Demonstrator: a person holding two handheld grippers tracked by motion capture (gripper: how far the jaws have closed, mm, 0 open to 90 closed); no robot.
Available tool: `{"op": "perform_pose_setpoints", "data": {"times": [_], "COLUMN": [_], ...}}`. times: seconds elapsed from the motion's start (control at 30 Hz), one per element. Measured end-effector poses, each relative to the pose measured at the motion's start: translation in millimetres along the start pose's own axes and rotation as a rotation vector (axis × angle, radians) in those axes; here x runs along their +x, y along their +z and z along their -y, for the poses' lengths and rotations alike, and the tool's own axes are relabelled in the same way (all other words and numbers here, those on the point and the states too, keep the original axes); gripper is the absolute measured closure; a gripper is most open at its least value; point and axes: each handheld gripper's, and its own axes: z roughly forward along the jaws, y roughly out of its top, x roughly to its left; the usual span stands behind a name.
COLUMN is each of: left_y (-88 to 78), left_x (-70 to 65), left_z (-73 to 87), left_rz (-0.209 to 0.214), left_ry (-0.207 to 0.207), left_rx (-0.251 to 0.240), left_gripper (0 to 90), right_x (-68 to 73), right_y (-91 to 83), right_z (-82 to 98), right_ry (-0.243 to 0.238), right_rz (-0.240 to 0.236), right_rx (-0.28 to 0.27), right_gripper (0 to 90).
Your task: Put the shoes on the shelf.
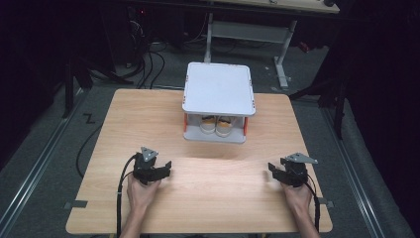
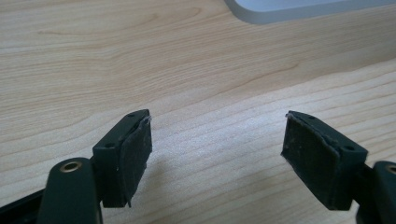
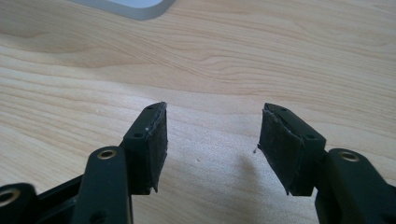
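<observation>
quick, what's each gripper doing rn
left gripper: open, nothing between its jaws.
right gripper: open, nothing between its jaws.

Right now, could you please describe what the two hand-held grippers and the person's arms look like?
Both are black. The left hand-held gripper and the right hand-held gripper each carry a grey three-cornered plate on top and trail a black cable back along the forearm. Each has two blocky jaws lined with dark, slightly frayed pads, on links with brass-ringed holes. The forearms are bare: no sleeves, no gloves.

A dark floor point(image 1: 44, 148) with black cables point(image 1: 148, 64) surrounds the table, a white desk frame point(image 1: 282, 54) behind.
</observation>
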Motion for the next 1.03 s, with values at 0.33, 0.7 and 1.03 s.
{"op": "perform_pose_setpoints", "data": {"times": [0.33,0.7,1.03], "left_y": [8.6,7.9,8.0], "left_x": [-3.4,-3.8,-3.4], "left_z": [1.8,2.7,2.8], "left_rz": [-0.03,-0.029,-0.032], "left_ry": [0.035,0.032,0.022], "left_rx": [0.041,0.042,0.035], "left_gripper": [24.0,23.4,24.9], "right_x": [0.0,-2.2,-2.6], "right_y": [8.8,11.5,11.5], "right_z": [3.0,4.2,4.3], "right_ry": [-0.024,-0.008,-0.007], "right_rz": [0.015,0.002,0.004], "right_rx": [0.039,0.055,0.054], "right_gripper": [37.8,34.2,33.3]}}
